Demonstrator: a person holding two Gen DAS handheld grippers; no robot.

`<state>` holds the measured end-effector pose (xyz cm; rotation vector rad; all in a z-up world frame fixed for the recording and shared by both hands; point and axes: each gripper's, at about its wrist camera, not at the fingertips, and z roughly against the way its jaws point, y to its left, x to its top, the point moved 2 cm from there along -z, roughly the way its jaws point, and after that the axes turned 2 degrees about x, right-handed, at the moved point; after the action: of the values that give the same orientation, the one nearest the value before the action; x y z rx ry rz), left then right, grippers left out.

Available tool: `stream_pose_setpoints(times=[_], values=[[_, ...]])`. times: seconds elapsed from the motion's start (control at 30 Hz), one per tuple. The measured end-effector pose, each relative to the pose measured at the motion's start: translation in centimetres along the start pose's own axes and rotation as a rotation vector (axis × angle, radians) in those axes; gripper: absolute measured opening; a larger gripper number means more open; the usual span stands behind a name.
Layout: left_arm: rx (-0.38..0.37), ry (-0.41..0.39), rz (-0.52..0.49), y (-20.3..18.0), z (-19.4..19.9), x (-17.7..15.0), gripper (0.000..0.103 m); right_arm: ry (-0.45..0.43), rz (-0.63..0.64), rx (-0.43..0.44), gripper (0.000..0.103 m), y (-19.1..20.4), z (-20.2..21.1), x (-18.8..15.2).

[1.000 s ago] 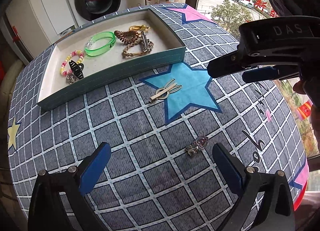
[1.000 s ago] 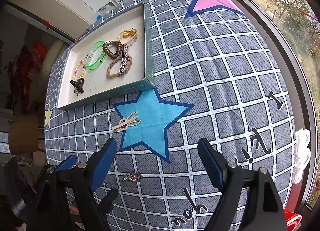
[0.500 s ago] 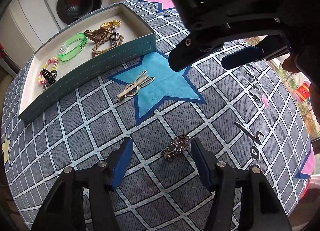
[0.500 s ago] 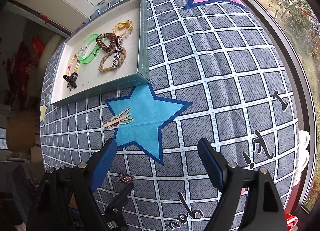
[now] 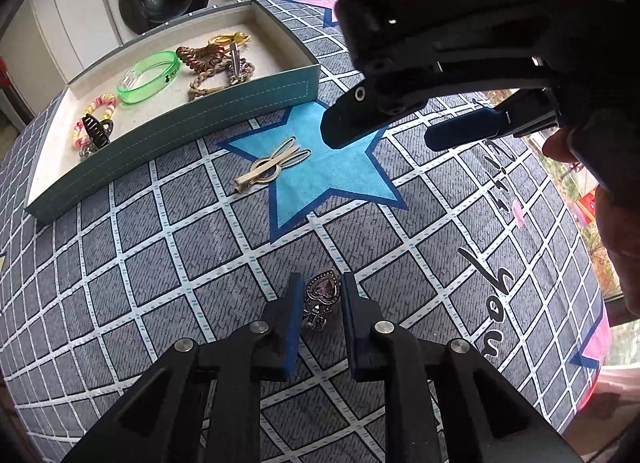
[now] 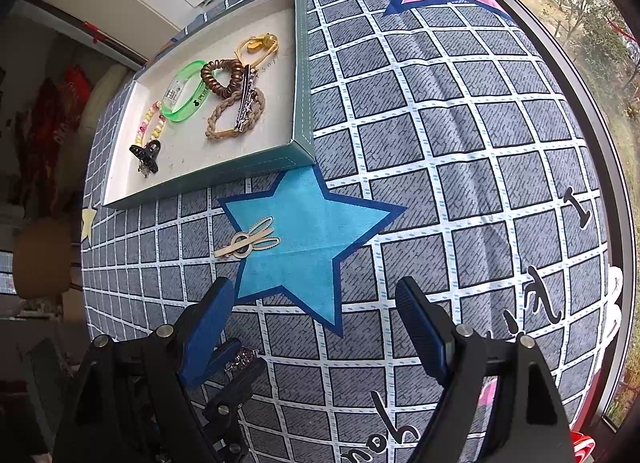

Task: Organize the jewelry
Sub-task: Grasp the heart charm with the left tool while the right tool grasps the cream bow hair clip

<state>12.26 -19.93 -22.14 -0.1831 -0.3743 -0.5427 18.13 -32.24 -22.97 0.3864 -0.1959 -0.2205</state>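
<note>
Left hand-held gripper [image 5: 320, 295] has just been closing, its jaws now narrow around the heart-shaped brooch [image 5: 320, 297] lying on the checked worktop [image 5: 160, 263], blue pads right beside it on both sides. Right hand-held gripper [image 6: 316, 303] hangs wide and empty above the blue star. A bunny hair clip [image 6: 248, 241] lies near the tray [image 6: 302, 103] of bracelets.

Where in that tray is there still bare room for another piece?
The tray is bare along its near wall, between the black claw clip and the braided bracelet. The middle is crowded: green bangle, coil hair tie and barrette overlap.
</note>
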Motion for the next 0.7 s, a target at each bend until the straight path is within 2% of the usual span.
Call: stream_pose_setpoints(times=[0.23, 0.4, 0.57, 0.7], values=[[0.01, -0.023, 0.045, 1.7, 1.8, -0.8, 0.031, 0.009, -0.011, 0.005, 0.085, 1.5, -1.0, 0.0], [0.026, -0.024, 0.083, 3.2, 2.6, -1.8, 0.031, 0.005, -0.072, -0.001, 0.085, 2.9, -2.0, 0.3], [0.037, -0.018, 0.126, 4.4, 3.7, -3.0, 0.031, -0.003, -0.073, -0.067, 0.084, 4.8, -3.7, 0.8], [0.044, -0.014, 0.155, 5.4, 3.9, -3.8, 0.031, -0.025, -0.043, -0.144, 0.071, 6.1, -4.6, 1.0]])
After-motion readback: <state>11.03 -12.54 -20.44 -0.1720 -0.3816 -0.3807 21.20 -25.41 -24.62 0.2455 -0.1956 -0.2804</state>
